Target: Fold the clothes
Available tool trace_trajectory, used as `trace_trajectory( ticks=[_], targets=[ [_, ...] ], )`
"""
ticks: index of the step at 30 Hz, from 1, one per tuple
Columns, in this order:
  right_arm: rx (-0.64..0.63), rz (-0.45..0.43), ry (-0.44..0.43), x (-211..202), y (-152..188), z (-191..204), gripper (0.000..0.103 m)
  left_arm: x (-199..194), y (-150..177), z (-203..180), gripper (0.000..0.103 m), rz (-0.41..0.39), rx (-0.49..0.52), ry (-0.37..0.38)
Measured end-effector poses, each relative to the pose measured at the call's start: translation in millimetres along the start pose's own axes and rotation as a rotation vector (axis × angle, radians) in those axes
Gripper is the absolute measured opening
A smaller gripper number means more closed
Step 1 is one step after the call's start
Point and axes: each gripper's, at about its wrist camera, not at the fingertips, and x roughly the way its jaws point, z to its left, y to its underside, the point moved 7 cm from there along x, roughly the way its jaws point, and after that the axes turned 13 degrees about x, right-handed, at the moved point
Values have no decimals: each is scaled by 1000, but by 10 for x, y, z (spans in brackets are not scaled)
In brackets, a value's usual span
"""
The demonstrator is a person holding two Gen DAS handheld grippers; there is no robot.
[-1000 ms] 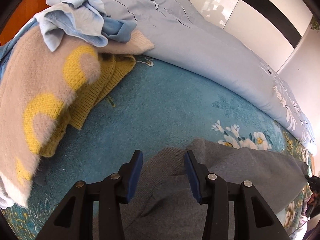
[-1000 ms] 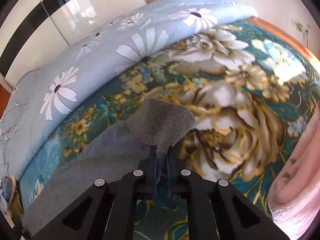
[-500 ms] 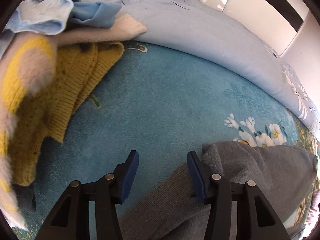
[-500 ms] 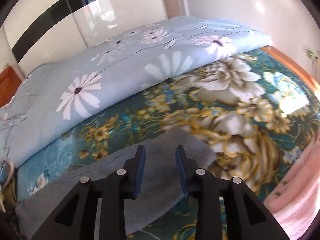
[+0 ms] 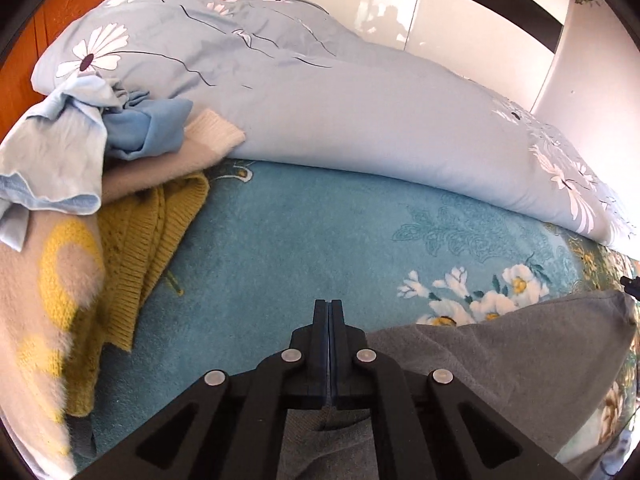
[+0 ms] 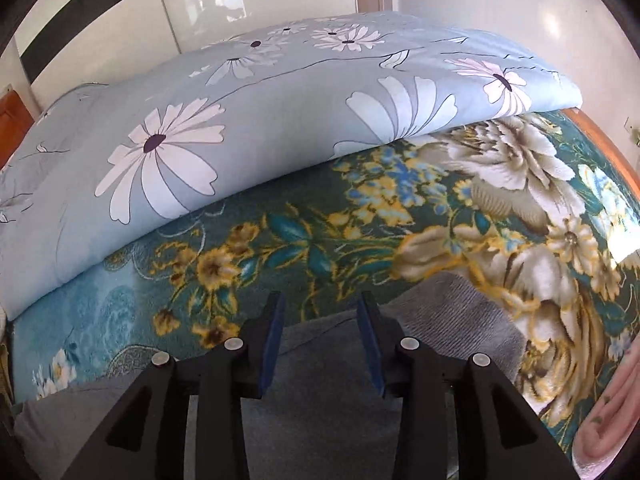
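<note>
A bedroom, with glossy white wardrobe doors (image 5: 400, 12) behind a bed spread with a teal floral blanket (image 5: 300, 240). Against the orange wooden headboard (image 5: 52, 4), at the blanket's left edge, lies a heap of clothes: a pale blue shirt (image 5: 60, 152) on top, a beige-and-yellow fuzzy sweater (image 5: 40, 280) beneath it, and a mustard knit (image 5: 156, 232) spilling toward the blanket's middle. A light blue daisy-print duvet (image 5: 340, 112) is bunched along the blanket's far side. The left gripper (image 5: 329, 312) has its blue pads pressed together over the blanket; whether cloth is pinched cannot be told. The grey sweater (image 5: 500, 364) lies flat on the blanket's near right. The right gripper (image 6: 322, 320) hangs with pads spread above the grey sweater. A pink towel (image 6: 608, 404) lies at the blanket's right edge. No writing is legible.
</note>
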Motion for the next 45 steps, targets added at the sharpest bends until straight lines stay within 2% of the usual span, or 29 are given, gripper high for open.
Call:
trace_trajectory(
  ticks=[1,3,5,6,7,11,12,13,14,15,16,18,21,23,25,27,29,32,33,35,36,37,39,41,45],
  targets=[
    [-2,4,-1,-14,-25,-49,48,2,-8,-5,1,-5,-4,32],
    [-5,17,-8,-20,-53,-134,48,44,7,-49,5,7,-25,132],
    [-2,42,-26,36,-20,-182,49,107,47,-56,34,31,-35,126],
    [9,55,-34,83,7,-192,49,146,66,-77,58,47,-31,119],
    [12,67,-29,135,35,-193,49,167,87,-114,61,58,-25,117],
    [-48,49,42,241,117,-132,50,293,131,-237,61,110,6,128],
    [-63,42,53,230,127,-118,45,318,135,-288,61,117,22,129],
    [-71,37,56,212,134,-115,25,331,143,-328,60,121,35,126],
    [-79,33,60,195,140,-112,13,341,148,-365,48,124,49,117],
    [-87,28,63,178,147,-108,7,365,166,-380,12,138,63,88],
    [-86,24,57,153,145,-109,5,375,175,-388,12,148,72,59],
    [-79,-6,33,47,87,-112,2,321,122,-391,11,118,72,47],
    [-58,-126,-20,-287,-145,-63,1,114,-123,-320,11,10,64,-18],
    [-61,-193,-32,-439,-283,-7,1,64,-274,-282,11,-21,44,-28],
    [-73,-233,4,-447,-367,45,1,170,-334,-251,11,5,37,-47],
    [-42,-225,35,-291,-399,-8,1,440,-297,-169,12,80,34,-77],
    [-9,-190,67,-80,-363,-89,1,687,-208,-81,15,140,-13,-66],
    [-12,-145,109,147,-238,-159,2,716,-174,-30,17,142,-55,-31],
    [-14,-142,95,150,-218,-152,2,683,-179,-32,21,136,-61,-6],
    [-17,-154,53,62,-195,-138,5,541,-181,-26,36,115,-68,21],
    [-20,-172,40,-27,-192,-142,13,459,-178,-21,49,102,-71,28],
    [-22,-186,23,-121,-185,-145,30,360,-179,-9,56,84,-78,29],
    [-23,-210,-16,-341,-161,-191,44,166,-125,-1,59,53,-79,23],
    [-5,-208,-8,-498,-112,-346,44,13,-48,14,61,41,-76,4],
    [150,-97,-47,-444,68,-797,45,-122,237,0,61,55,-73,13]
  ],
)
